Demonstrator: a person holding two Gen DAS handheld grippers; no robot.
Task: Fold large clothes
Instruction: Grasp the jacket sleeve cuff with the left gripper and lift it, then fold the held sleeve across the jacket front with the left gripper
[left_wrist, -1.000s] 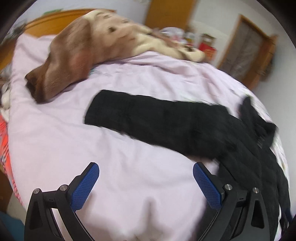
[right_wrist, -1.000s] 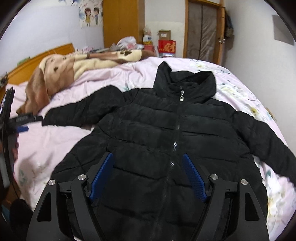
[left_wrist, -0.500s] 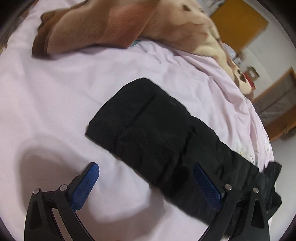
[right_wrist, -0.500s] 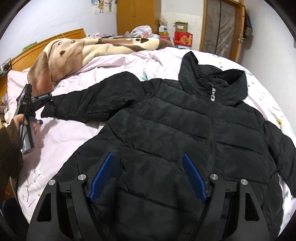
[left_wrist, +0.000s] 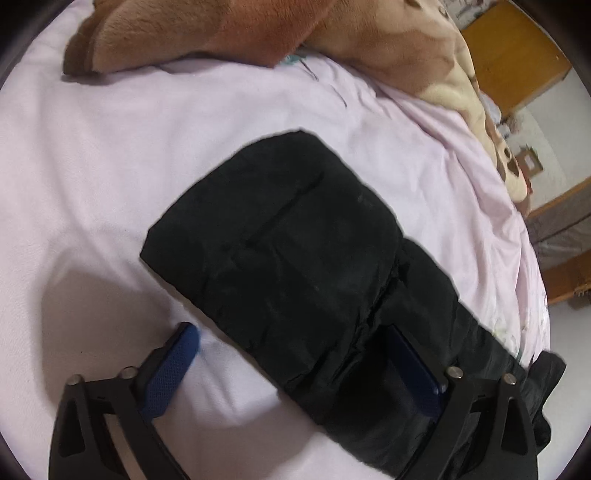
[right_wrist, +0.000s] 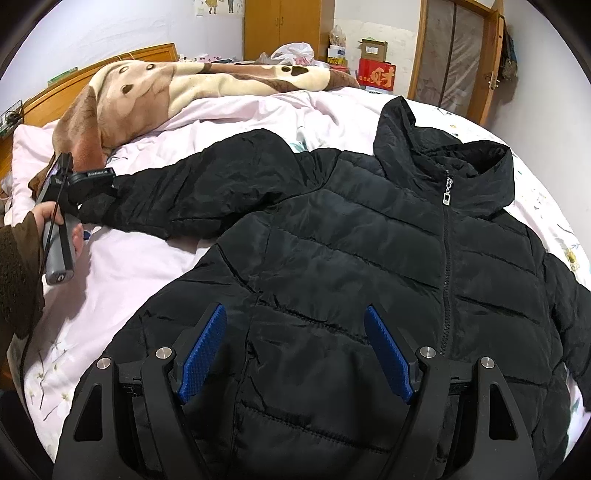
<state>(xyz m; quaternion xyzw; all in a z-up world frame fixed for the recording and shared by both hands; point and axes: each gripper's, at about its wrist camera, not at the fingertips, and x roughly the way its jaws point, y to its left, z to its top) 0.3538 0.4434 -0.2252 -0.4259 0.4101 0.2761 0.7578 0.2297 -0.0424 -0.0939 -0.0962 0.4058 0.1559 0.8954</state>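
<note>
Black puffer jacket (right_wrist: 369, 258) lies face up, zipped, spread on the pink bedsheet (right_wrist: 122, 280), hood toward the far side of the bed. Its sleeve (left_wrist: 280, 240) stretches out flat toward the brown blanket (right_wrist: 155, 88). Left gripper (left_wrist: 295, 354) straddles the sleeve near the cuff, jaws have just been closing in, one blue pad on the sheet, the other over the black fabric, not yet pinching. Right gripper (right_wrist: 295, 343) hovers over the jacket's lower front, jaws spread wide, nothing held. A hand (right_wrist: 55, 221) holds the left tool's handle.
</note>
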